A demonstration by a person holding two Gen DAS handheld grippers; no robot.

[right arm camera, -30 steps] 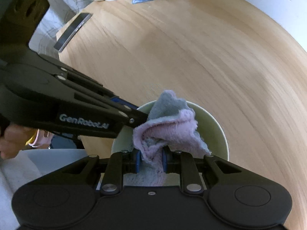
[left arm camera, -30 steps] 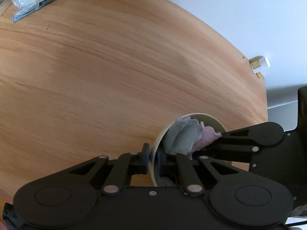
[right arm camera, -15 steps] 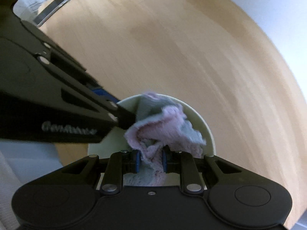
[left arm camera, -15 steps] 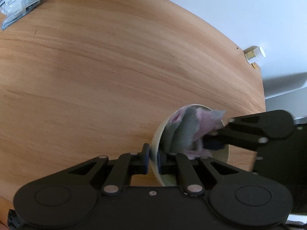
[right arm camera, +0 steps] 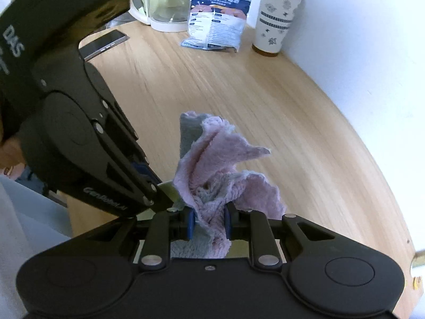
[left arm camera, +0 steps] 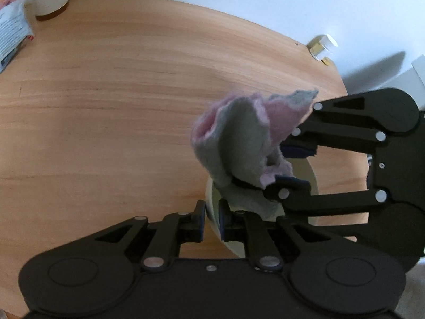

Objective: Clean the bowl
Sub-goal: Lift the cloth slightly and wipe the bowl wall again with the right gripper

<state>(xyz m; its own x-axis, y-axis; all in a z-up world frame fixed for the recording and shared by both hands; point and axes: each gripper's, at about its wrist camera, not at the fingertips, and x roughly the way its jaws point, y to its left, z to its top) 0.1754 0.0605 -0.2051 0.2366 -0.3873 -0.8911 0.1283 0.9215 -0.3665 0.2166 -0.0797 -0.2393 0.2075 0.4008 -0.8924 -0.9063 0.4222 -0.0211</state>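
Observation:
My left gripper is shut on the rim of a pale cream bowl, held above the wooden table. My right gripper is shut on a pink and grey cloth. In the left wrist view the right gripper comes in from the right, holding the cloth bunched above the bowl's mouth. In the right wrist view only a sliver of the bowl shows beside the left gripper; the cloth hides the rest.
At the far side of the table stand a paper cup with a brown lid, a blue and white packet, a glass jug and a phone. A small white-capped bottle lies off the table's right edge.
The right gripper has lifted the cloth up out of the bowl; before, the cloth lay pressed inside it. Both grippers have tilted, so the far objects have come into view.

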